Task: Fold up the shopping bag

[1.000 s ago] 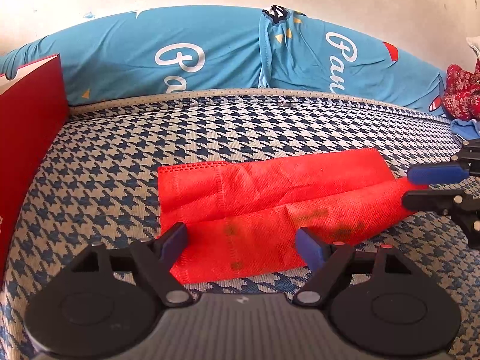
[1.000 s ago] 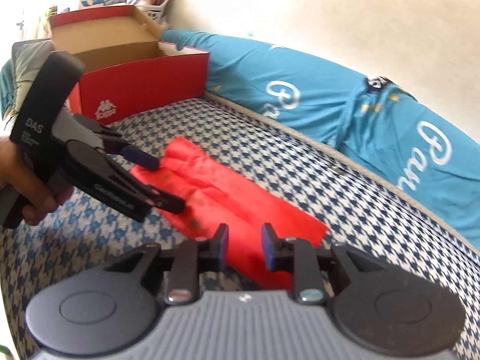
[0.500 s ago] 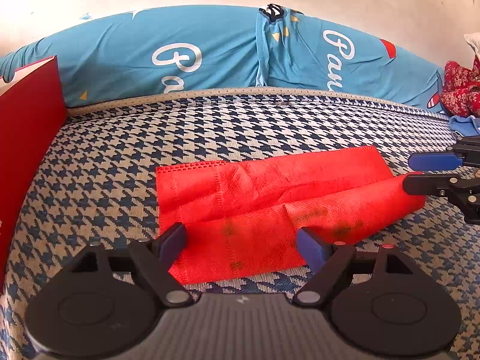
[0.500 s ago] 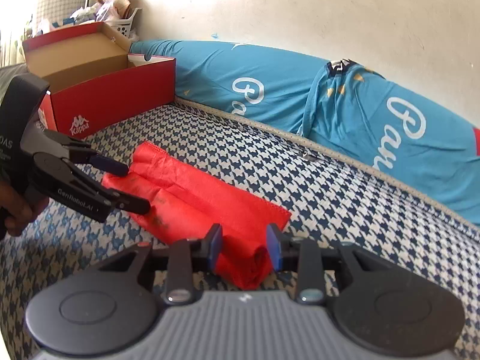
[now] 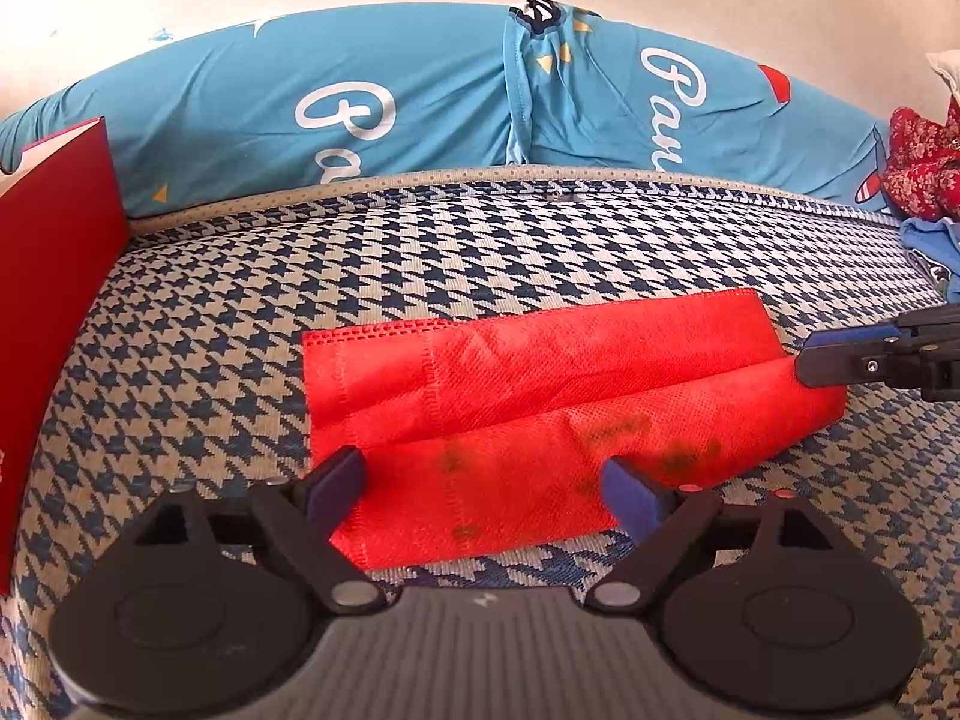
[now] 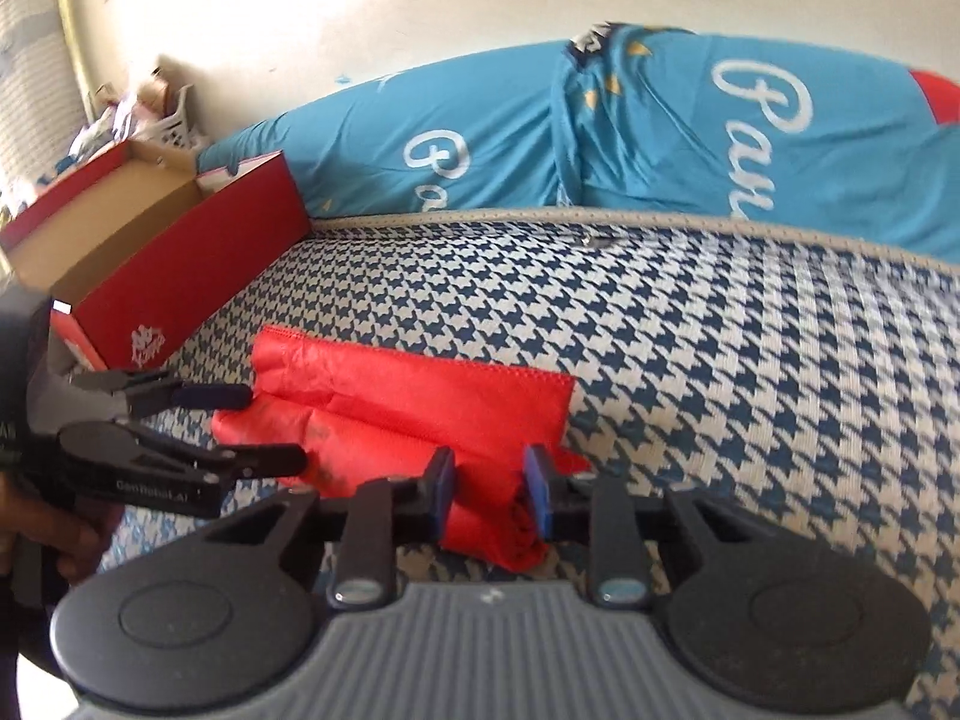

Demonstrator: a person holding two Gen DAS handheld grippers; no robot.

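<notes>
Red shopping bag (image 5: 540, 396) folded; left hand-held gripper (image 5: 480, 489) spreading around it; right hand-held gripper (image 6: 489, 489) closing onto end.

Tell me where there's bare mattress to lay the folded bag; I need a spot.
Free: the checked mattress between the red bag and the blue pillows, and to the bag's right. Crowded: the left, with the red box and left gripper.
</notes>
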